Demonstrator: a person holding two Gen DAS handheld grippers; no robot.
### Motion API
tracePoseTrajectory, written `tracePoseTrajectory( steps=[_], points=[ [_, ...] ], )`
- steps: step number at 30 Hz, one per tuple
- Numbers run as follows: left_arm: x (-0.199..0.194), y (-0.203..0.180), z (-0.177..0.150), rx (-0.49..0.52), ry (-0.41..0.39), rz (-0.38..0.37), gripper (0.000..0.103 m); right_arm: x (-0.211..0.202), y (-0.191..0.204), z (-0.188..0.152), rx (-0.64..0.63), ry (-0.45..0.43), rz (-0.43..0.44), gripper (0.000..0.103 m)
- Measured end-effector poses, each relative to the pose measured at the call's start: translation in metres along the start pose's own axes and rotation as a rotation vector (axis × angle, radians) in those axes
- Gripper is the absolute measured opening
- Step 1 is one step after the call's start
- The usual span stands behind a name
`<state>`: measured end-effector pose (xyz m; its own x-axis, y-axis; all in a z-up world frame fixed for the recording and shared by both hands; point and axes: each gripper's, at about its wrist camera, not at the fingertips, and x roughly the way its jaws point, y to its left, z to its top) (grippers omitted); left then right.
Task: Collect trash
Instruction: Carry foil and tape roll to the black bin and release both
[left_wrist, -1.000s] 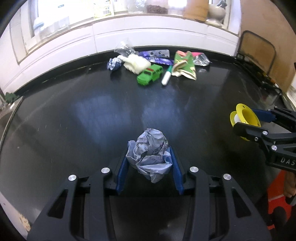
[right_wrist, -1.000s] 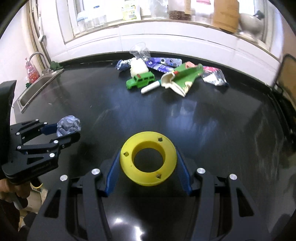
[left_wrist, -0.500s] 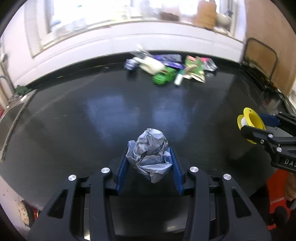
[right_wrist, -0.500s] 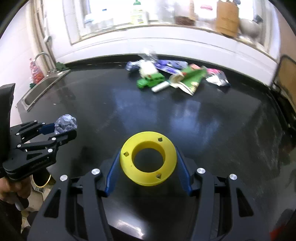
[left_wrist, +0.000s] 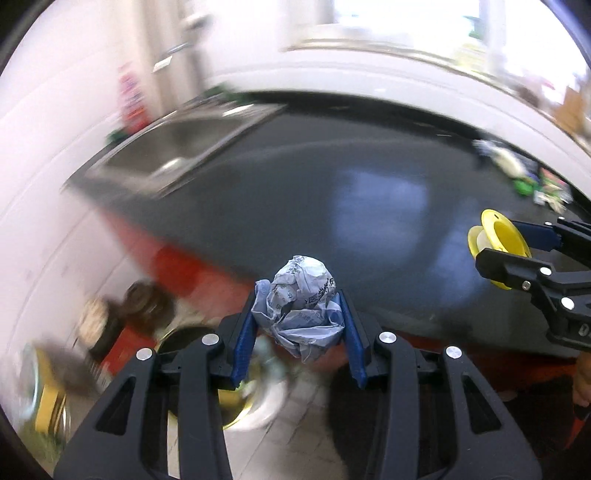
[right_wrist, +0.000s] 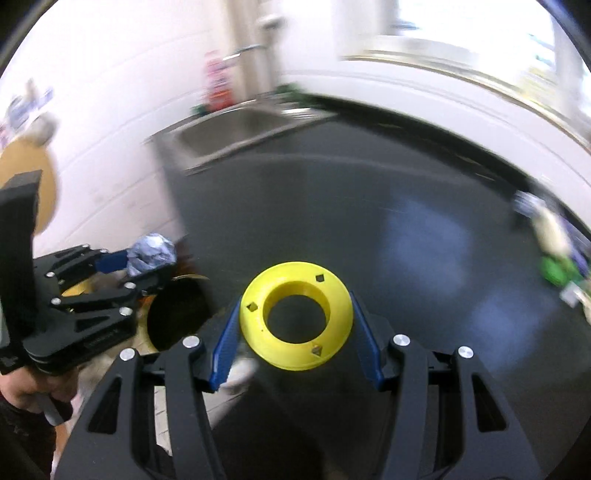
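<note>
My left gripper (left_wrist: 297, 332) is shut on a crumpled grey-blue paper ball (left_wrist: 301, 299), held past the counter's left edge above a dark round bin (left_wrist: 192, 343) on the floor. From the right wrist view the same ball (right_wrist: 151, 253) sits in the left gripper (right_wrist: 122, 269) over the bin's dark mouth (right_wrist: 177, 314). My right gripper (right_wrist: 295, 332) is shut on a yellow plastic spool (right_wrist: 295, 319), still over the black counter (right_wrist: 406, 258). The spool (left_wrist: 496, 243) shows at the right in the left wrist view.
A steel sink (right_wrist: 236, 129) is set in the counter's far left corner, with a red bottle (right_wrist: 218, 88) behind it. The leftover pile with a green toy car (right_wrist: 554, 269) and wrappers lies far right. Blurred floor items and a yellow-rimmed object (left_wrist: 44, 398) lie near the bin.
Both grippers swung fast to the left, off toward the counter's left edge. The trash pile slid to the far right of both views; sink, floor and bin came into sight. Both grips unchanged.
</note>
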<state>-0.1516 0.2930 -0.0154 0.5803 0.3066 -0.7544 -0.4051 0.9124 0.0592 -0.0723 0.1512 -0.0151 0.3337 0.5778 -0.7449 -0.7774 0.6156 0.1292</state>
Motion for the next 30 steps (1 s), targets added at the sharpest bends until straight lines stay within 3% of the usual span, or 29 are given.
tracePoseTrajectory(
  steps=[6,12,23,30],
  points=[
    [0.004,0.106,-0.051,-0.179,0.079,0.136,0.042,0.066,0.110,0.024,-0.154,0.071,0.184,0.055],
    [0.034,0.163,-0.090,-0.287,0.148,0.173,0.042,0.131,0.178,0.028,-0.236,0.154,0.267,0.055],
    [0.142,0.209,-0.130,-0.370,0.218,0.137,0.042,0.254,0.208,0.008,-0.255,0.301,0.259,0.055],
    [0.177,0.214,-0.145,-0.370,0.265,0.116,0.042,0.295,0.213,-0.003,-0.248,0.363,0.251,0.055]
  ],
)
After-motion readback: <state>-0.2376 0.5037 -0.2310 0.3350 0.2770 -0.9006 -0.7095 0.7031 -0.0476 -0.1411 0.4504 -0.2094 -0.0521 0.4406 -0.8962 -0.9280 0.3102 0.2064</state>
